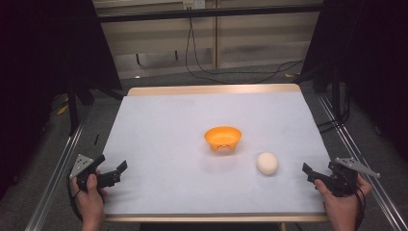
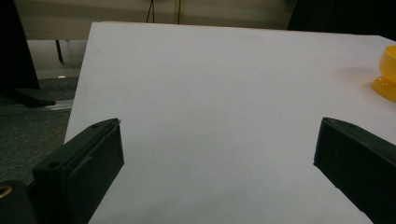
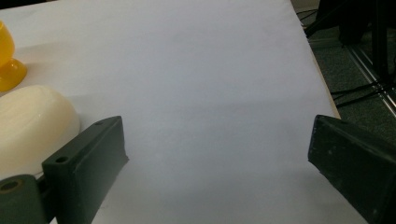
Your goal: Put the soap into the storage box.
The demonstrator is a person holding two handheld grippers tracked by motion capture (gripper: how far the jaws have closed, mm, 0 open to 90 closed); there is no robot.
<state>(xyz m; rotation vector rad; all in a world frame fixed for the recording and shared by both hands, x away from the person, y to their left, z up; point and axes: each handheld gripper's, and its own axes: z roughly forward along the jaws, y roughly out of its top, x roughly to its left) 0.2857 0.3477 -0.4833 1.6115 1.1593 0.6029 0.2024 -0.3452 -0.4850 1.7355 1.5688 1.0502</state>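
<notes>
An orange bowl (image 1: 222, 138) stands upright near the middle of the white-covered table (image 1: 163, 120). A cream, egg-shaped lump (image 1: 267, 163) lies to its front right. My left gripper (image 1: 113, 162) rests at the front left corner, open, with nothing between its jaws. My right gripper (image 1: 317, 169) is at the front right edge, open and empty, a short way right of the lump. In the left gripper view the gripper (image 2: 219, 140) frames bare sheet, with the bowl (image 2: 387, 74) at far right. In the right gripper view the gripper (image 3: 217, 135) has the lump (image 3: 32, 126) just outside its left jaw, and the bowl (image 3: 7, 60) behind it.
Metal rails (image 1: 57, 168) run along both sides of the table. Dark curtains and stands (image 1: 72, 106) flank it, and cables (image 1: 231, 72) trail on the floor beyond the far edge. The sheet's wide left half (image 1: 154, 144) is bare.
</notes>
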